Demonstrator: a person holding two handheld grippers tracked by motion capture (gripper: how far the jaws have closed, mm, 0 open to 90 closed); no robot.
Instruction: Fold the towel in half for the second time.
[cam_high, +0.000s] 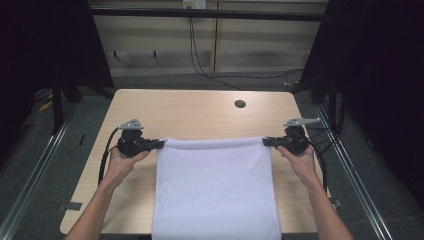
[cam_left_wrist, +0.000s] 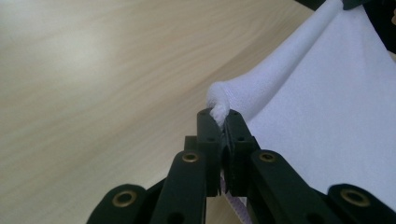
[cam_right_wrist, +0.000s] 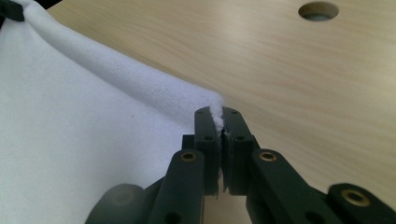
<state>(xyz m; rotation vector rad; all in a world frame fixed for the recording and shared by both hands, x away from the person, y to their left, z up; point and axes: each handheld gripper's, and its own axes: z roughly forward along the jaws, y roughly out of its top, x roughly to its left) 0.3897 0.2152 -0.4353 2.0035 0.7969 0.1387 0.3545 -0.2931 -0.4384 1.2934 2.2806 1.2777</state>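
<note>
A white cloth (cam_high: 216, 190) is stretched over the middle of the wooden table (cam_high: 190, 112), and its near end hangs past the table's front edge. My left gripper (cam_high: 161, 144) is shut on the cloth's far left corner (cam_left_wrist: 218, 111). My right gripper (cam_high: 266, 141) is shut on the far right corner (cam_right_wrist: 216, 113). Between the two grippers the far edge of the cloth runs taut and slightly rolled. Both corners are held a little above the tabletop. In the left gripper view the cloth (cam_left_wrist: 327, 121) stretches away to the right; in the right gripper view the cloth (cam_right_wrist: 74, 135) lies to the left.
A round cable hole (cam_high: 240, 104) sits in the table's far right part, also the hole (cam_right_wrist: 319, 10) ahead of the right gripper. Bare wood lies beyond the cloth. Dark curtains stand at both sides, and metal floor rails (cam_high: 35, 165) run along the table.
</note>
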